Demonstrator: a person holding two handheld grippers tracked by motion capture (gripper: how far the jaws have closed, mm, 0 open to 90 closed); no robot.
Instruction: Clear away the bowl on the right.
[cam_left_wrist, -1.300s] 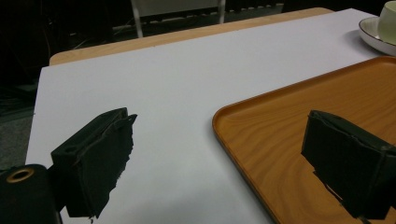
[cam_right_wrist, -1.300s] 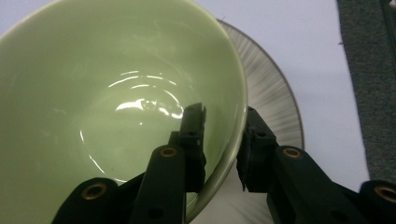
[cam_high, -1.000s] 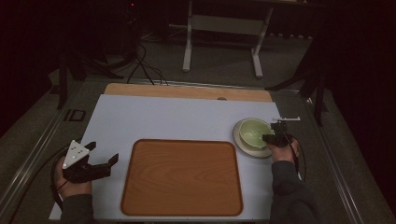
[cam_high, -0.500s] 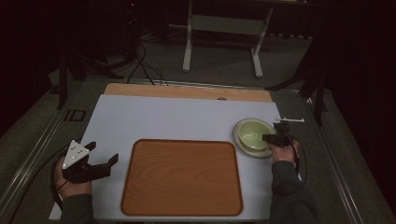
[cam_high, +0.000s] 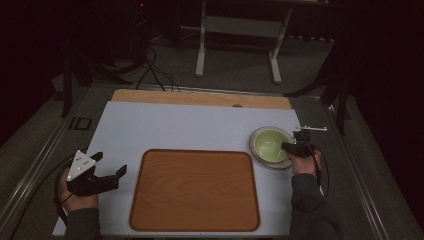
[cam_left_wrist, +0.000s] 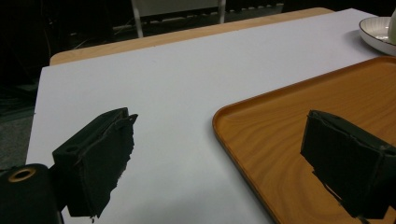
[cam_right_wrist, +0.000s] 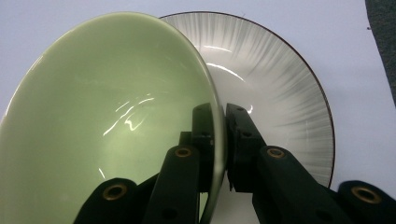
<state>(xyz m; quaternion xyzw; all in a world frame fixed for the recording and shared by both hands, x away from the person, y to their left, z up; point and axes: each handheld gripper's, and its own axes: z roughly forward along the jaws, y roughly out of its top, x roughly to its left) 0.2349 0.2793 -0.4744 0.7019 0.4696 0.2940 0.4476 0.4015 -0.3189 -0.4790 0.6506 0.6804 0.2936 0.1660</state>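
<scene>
We have the right gripper (cam_right_wrist: 219, 140) pinching the rim of the green bowl (cam_right_wrist: 107, 121), one finger inside the wall, one outside. The bowl sits on the white plate (cam_right_wrist: 280, 84) at the right edge of the bench (cam_high: 190, 125), just right of the wooden tray (cam_high: 195, 190)

Left gripper (cam_high: 107, 172) idle at near left, fingers spread, nothing between them

Risks as we see them:
- thin glazed rim, narrow pinch: bowl can pivot or slip out on lift
- bowl already looks tilted on the plate; a tilted lift may drag or tip the plate
- plate is close to the bench's right edge, so a nudge could push it off
- if we carry it over to the tray, the tray's raised lip may catch the bowl's foot

We'd lift straight up and slowly
</scene>
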